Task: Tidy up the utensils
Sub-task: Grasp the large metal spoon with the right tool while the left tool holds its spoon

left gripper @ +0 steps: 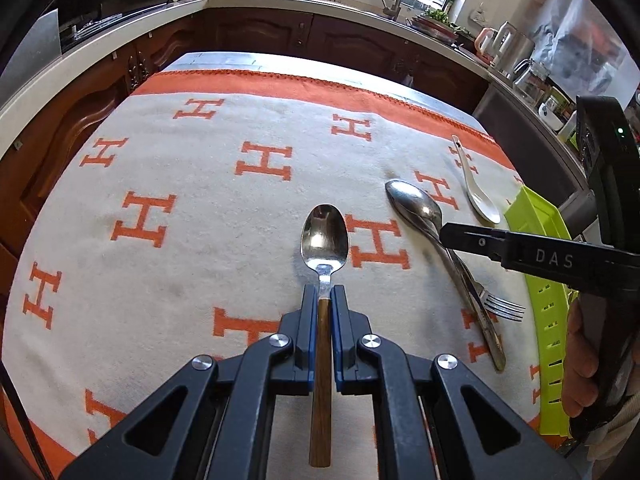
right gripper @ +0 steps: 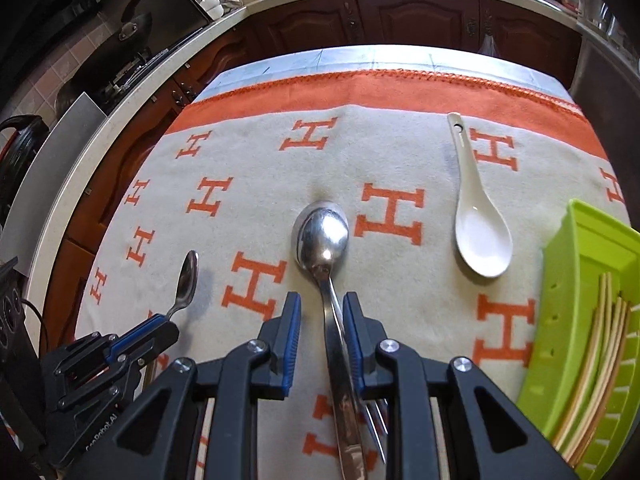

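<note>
My left gripper (left gripper: 324,293) is shut on the wooden handle of a small metal spoon (left gripper: 324,236), which it holds above the patterned cloth. In the right wrist view this gripper (right gripper: 162,322) sits at the lower left with the small spoon (right gripper: 187,278) sticking out. My right gripper (right gripper: 323,300) is open over a large metal spoon (right gripper: 322,240). The spoon's handle runs between the fingers, close to the right pad, with a gap on the left side. The large spoon (left gripper: 416,204) lies on the cloth across a fork (left gripper: 502,307).
A white ceramic spoon (right gripper: 482,240) lies on the cloth right of the large spoon. A lime green slotted tray (right gripper: 560,280) at the right edge holds wooden chopsticks (right gripper: 596,364). Dark kitchen cabinets and a counter surround the table. A hand grips the right tool (left gripper: 580,360).
</note>
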Tool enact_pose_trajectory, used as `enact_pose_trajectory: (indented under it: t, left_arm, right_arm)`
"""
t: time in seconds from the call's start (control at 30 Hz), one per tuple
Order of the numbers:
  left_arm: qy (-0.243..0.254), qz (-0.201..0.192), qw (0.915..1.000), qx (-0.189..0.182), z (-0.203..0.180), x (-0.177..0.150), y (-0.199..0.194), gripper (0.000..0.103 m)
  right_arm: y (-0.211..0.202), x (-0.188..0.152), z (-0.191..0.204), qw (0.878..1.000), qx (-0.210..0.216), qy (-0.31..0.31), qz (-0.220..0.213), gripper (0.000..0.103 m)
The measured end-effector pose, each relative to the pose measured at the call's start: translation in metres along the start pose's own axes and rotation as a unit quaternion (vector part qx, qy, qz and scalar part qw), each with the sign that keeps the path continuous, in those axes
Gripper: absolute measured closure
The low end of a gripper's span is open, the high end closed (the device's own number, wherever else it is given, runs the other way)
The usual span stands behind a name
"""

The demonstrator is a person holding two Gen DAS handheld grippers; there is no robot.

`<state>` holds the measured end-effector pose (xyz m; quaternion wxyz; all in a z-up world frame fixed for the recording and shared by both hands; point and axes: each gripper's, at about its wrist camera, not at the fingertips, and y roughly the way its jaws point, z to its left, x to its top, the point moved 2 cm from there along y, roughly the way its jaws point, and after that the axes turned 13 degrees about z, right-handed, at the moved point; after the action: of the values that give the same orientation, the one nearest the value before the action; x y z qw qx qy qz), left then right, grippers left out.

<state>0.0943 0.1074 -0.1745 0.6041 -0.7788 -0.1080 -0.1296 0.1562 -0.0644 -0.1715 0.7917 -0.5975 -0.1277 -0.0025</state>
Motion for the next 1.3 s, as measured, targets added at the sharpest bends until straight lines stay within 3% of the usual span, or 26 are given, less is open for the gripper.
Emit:
enact_pose_trajectory:
  t: [0.23, 0.33, 0.73, 0.93, 1.3]
  left_arm:
    - [-0.013, 0.004, 0.9998, -0.014, 0.01, 0.004, 0.005, 0.099]
    - [-0.017, 0.005, 0.9997, -0.017, 0.013, 0.006, 0.006, 0.099]
    - [-0.023, 0.005, 0.9995, -0.022, 0.017, 0.007, 0.006, 0.099]
    - [-0.023, 0.005, 0.9995, -0.022, 0.017, 0.007, 0.005, 0.099]
    - [-0.021, 0.008, 0.9995, -0.023, 0.016, 0.007, 0.007, 0.099]
  right_arm:
    - [0.017, 0.011, -0.001, 1.0, 0.004, -0.009, 0.019, 0.082]
    - [0.018, 0.013, 0.001, 1.0, -0.001, -0.016, 0.014, 0.091]
    - [0.012, 0.001, 0.032, 0.996, -0.037, -0.085, -0.02, 0.099]
    - [0.014, 0.001, 0.04, 0.994, -0.032, -0.101, -0.015, 0.1]
    - [0.025, 0.018, 0.017, 0.993, 0.109, -0.038, 0.037, 0.09]
